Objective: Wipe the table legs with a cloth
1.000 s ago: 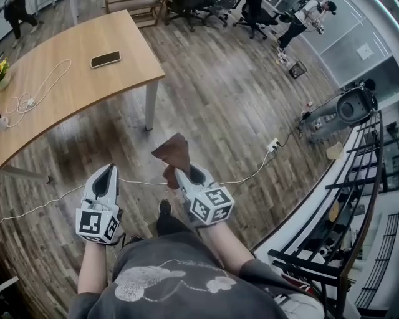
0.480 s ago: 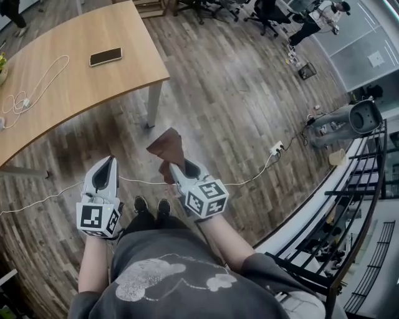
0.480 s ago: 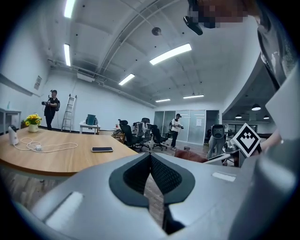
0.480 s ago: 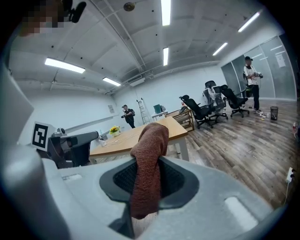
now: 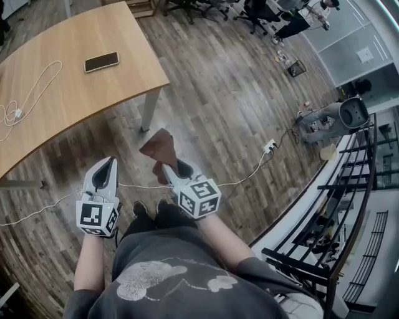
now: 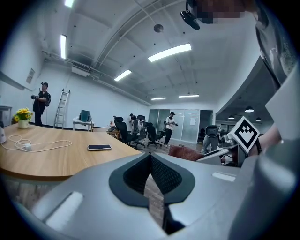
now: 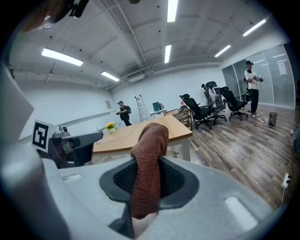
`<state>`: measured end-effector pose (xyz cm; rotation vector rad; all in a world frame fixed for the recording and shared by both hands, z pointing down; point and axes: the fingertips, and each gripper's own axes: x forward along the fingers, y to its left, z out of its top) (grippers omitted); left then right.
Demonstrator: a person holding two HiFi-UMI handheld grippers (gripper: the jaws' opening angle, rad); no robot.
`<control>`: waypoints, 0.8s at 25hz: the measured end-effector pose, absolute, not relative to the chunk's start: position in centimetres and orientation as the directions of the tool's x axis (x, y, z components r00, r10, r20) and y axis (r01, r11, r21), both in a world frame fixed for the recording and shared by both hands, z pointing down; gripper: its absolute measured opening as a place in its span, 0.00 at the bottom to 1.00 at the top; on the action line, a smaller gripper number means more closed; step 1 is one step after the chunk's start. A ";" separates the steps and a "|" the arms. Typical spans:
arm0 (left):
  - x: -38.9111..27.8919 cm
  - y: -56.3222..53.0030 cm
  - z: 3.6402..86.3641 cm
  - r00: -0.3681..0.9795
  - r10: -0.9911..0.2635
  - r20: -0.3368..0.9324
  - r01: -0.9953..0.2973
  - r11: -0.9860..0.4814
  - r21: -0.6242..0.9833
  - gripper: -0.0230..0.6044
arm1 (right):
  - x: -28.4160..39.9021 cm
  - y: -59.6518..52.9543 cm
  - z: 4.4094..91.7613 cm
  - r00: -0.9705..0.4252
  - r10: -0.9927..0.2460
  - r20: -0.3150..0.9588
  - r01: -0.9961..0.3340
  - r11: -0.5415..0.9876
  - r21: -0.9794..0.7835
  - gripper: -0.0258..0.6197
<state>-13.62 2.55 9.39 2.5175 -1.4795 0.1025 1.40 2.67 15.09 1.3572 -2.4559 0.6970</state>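
The right gripper (image 5: 167, 171) is clamped on a brown cloth (image 5: 157, 145), held in the air short of the wooden tabletop (image 5: 75, 87). Best aim for the nearest white leg (image 5: 148, 111) — crouch, press the loose cloth against it, stroke downward. The left gripper (image 5: 110, 163) is closed, empty.

Bright, even light from ceiling strip lamps (image 7: 172, 9); strong fisheye curvature at the edges, dark corners.

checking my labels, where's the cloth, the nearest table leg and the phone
cloth (image 5: 159, 144), head view, middle of the bunched brown part
table leg (image 5: 148, 111), head view, halfway down the white leg
phone (image 5: 101, 61), head view, middle of its dark screen
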 end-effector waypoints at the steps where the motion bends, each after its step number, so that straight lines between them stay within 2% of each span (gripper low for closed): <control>1: -13.6 2.1 9.7 0.492 -0.853 0.172 -0.869 -0.470 0.155 0.07 | 1.3 2.3 15.3 -0.535 -0.722 0.439 -0.845 0.457 -0.278 0.18; 7: -13.1 -0.3 11.2 0.477 -0.862 0.172 -0.878 -0.459 0.133 0.07 | 1.3 -0.7 18.0 -0.536 -0.701 0.471 -0.844 0.443 -0.302 0.18; 13: -12.8 -4.5 16.8 0.441 -0.874 0.206 -0.897 -0.419 0.141 0.07 | 1.5 -5.9 25.0 -0.558 -0.652 0.514 -0.830 0.442 -0.339 0.18; 18: -13.0 -9.2 22.7 0.375 -0.902 0.216 -0.923 -0.384 0.000 0.07 | 0.3 -11.0 31.2 -0.577 -0.601 0.552 -0.813 0.483 -0.325 0.18; 20: -12.5 -11.1 24.0 0.383 -0.901 0.204 -0.921 -0.389 0.015 0.07 | -0.5 -13.2 33.0 -0.589 -0.599 0.542 -0.805 0.491 -0.332 0.18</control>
